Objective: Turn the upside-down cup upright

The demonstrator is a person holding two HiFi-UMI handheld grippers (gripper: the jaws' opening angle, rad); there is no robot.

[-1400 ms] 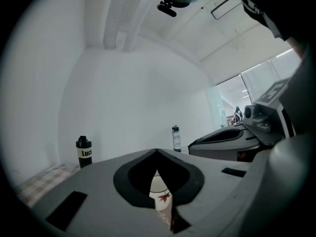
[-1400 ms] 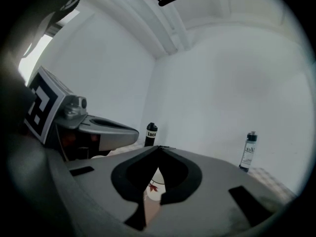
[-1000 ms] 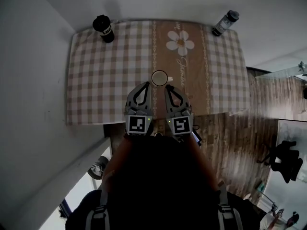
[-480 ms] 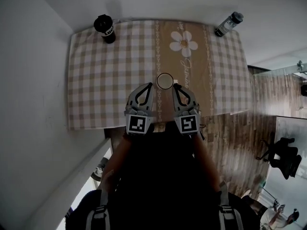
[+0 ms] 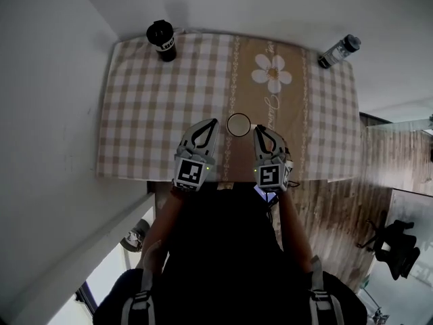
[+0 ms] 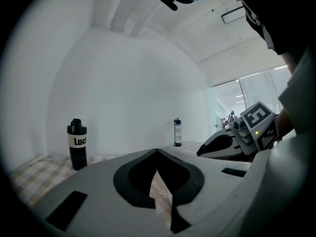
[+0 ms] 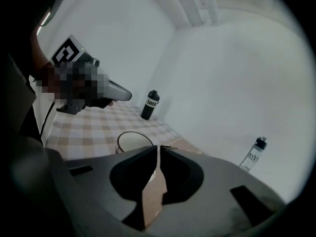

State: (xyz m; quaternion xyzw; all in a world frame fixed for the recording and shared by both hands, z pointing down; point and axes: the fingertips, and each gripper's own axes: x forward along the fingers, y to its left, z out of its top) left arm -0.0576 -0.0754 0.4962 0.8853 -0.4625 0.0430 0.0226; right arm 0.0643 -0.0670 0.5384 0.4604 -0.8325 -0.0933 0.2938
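A small white cup (image 5: 239, 124) with a dark ring round its top face stands on the checked tablecloth (image 5: 142, 114); I cannot tell whether that face is its mouth or its base. My left gripper (image 5: 214, 122) is just left of the cup, shut and empty. My right gripper (image 5: 258, 129) is just right of it, with only a hairline slit between its jaws and nothing in them; they have just eased apart by that much. In the right gripper view the cup (image 7: 131, 141) shows to the left of the jaws' tips (image 7: 158, 147), half hidden behind the left jaw. The left gripper view (image 6: 157, 151) does not show the cup.
A black bottle (image 5: 162, 40) stands at the table's far left corner and a clear bottle (image 5: 338, 51) at the far right. The table's near edge (image 5: 223, 180) lies under the grippers. A wall (image 5: 47, 100) runs along the left, and wooden floor (image 5: 338, 208) lies to the right.
Both grippers have come down toward the table and now flank the cup instead of hanging just in front of it. The right gripper has also rolled.
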